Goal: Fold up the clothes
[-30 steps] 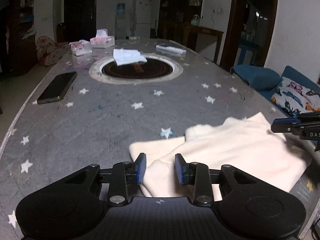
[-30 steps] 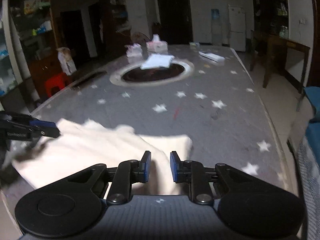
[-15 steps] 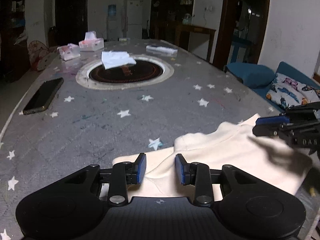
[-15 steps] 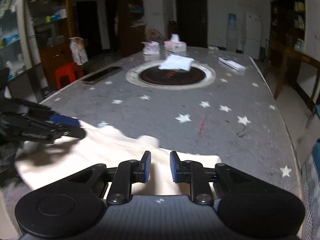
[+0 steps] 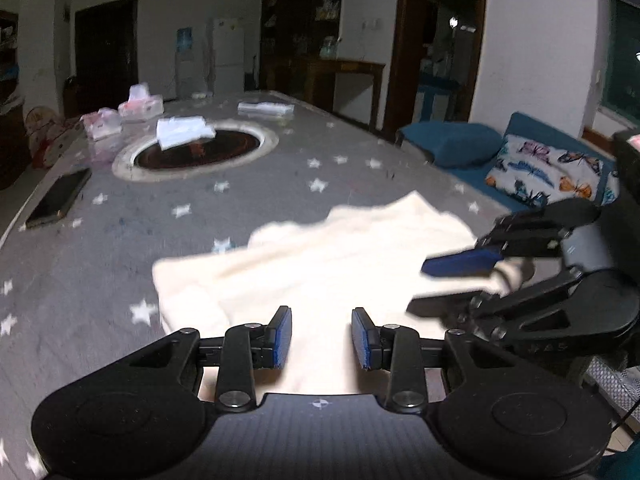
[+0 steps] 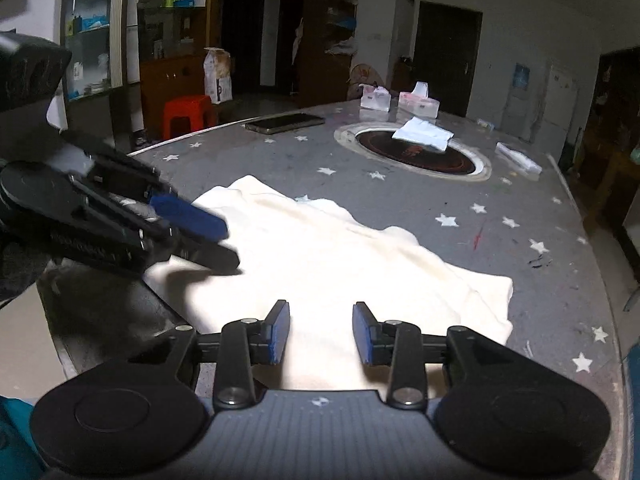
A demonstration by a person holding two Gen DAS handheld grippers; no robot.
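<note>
- Cream fabric, the garment [image 5: 320,264] lies partly folded on the grey star-patterned table [image 5: 120,240], near its front edge, between the two grippers.
- It looks soft, light and limp, so I judge it will sag and crease when it is lifted; a single layer may slip from the pads.
- A good place to take hold seems to be a hem or a corner, such as the corner at the right in the right wrist view, where the edge is thick enough to pinch.
- The left gripper [image 5: 321,338] hangs over the near edge of the cloth with its jaws apart and nothing pressed between them.
- The right gripper [image 6: 321,333] has just been opening its jaws; they stand apart above the cloth, and no fabric is pinched.
- Compared with one second ago, the two grippers are closer to each other, and the garment looks more bunched toward the middle.
- A phone [image 5: 56,202] and tissue boxes [image 5: 140,105] lie well apart from the garment.
</note>
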